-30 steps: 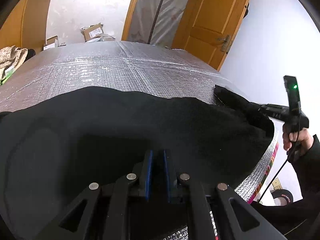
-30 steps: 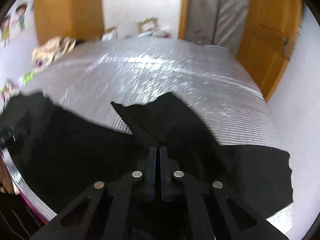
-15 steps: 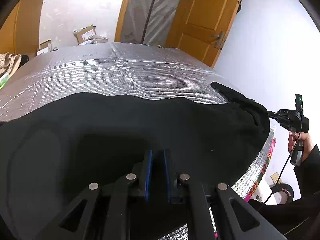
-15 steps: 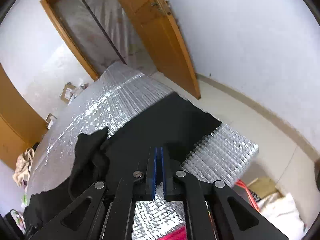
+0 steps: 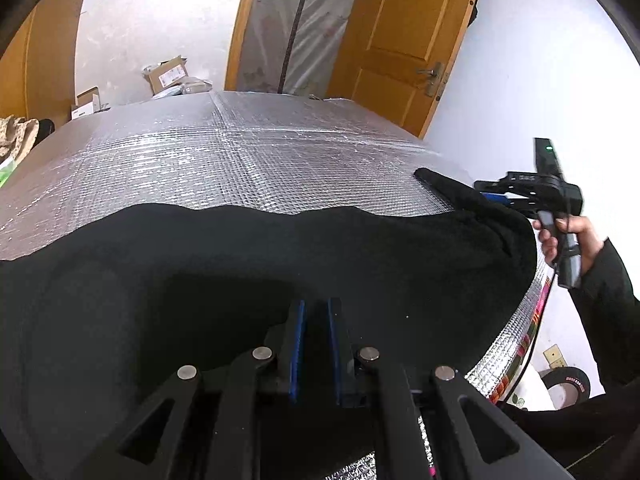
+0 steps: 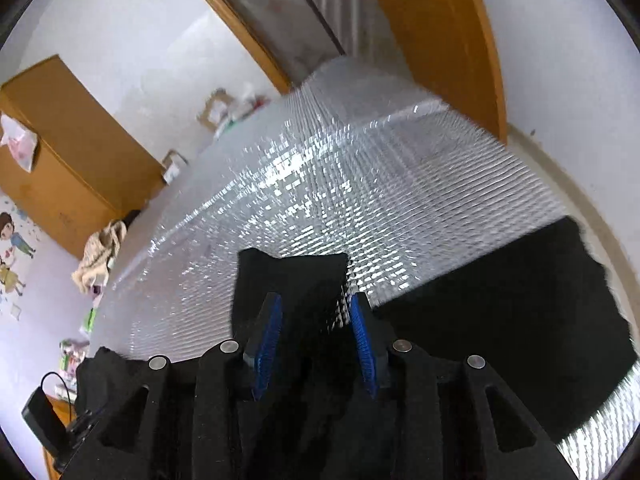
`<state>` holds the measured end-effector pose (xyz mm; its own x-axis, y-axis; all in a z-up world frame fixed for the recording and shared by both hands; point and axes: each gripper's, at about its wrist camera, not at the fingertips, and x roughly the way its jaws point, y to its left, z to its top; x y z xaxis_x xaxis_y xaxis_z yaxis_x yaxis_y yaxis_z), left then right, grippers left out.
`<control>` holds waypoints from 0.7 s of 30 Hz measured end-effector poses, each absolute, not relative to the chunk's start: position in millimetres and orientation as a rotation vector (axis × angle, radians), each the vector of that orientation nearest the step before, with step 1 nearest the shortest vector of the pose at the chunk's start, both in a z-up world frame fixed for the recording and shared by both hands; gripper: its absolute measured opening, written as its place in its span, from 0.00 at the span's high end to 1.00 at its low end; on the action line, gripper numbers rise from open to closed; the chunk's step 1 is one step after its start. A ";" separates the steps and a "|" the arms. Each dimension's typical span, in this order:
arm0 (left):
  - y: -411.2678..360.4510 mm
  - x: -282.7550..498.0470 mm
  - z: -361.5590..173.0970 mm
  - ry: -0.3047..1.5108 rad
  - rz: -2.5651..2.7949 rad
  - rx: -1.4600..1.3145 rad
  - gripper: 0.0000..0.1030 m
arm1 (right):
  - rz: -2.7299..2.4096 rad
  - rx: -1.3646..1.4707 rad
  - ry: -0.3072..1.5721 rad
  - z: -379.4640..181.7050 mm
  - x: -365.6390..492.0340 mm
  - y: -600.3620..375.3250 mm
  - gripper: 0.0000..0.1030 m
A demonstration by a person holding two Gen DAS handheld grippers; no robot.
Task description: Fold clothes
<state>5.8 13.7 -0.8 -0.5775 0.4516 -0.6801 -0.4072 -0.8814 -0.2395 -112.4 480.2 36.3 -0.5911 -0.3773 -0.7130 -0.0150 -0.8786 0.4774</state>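
Two grippers work over one black garment (image 5: 248, 280) spread along the near edge of a surface covered in silver quilted foil (image 5: 240, 160). The cloth runs from the left part of that edge to the near right corner, where it drapes slightly over the side.

The left gripper (image 5: 316, 316) sits low over the middle of the garment, at the near edge. Its blue-padded fingers (image 5: 298, 344) stand close together with a narrow gap, and black cloth fills the space between and around them; whether they pinch a fold or merely rest on it cannot be told.

The right gripper (image 6: 316, 316) is at the near right corner. Its jaws stand wide apart, the blue pads (image 6: 268, 340) well clear of each other, with a strip of the garment, likely a sleeve (image 6: 292, 280), lying flat on the foil between and beyond them. In the left wrist view the same gripper (image 5: 490, 194) appears at the right side, its fingertips touching or just beside the raised cloth there, held by a hand (image 5: 568, 240) in a dark sleeve.

Beyond the far edge stand a wooden door (image 5: 408, 40), a plastic-covered doorway (image 5: 296, 28) and cardboard boxes (image 5: 166, 74). A patterned cloth (image 6: 100, 256) lies off the far left corner, near a wooden cabinet (image 6: 68, 148).
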 end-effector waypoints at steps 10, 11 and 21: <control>25.0 -1.9 -3.7 -0.074 2.409 -1.078 0.89 | -2.602 1.404 -0.316 28.2 -126.0 451.0 0.97; 26.4 -1.8 -3.5 -0.070 2.406 -1.077 0.89 | -2.606 1.391 -0.325 28.7 -124.0 451.5 0.97; 25.1 0.5 -0.1 -0.065 2.415 -1.063 0.89 | -2.848 1.096 -0.578 69.4 -69.4 521.5 0.97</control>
<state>0.5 25.1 -0.1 -0.5724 0.4587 -0.6796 -0.4215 -0.8756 -0.2360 -69.4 521.5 69.4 -0.7505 -0.1641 -0.6401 -0.0982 -0.9302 0.3536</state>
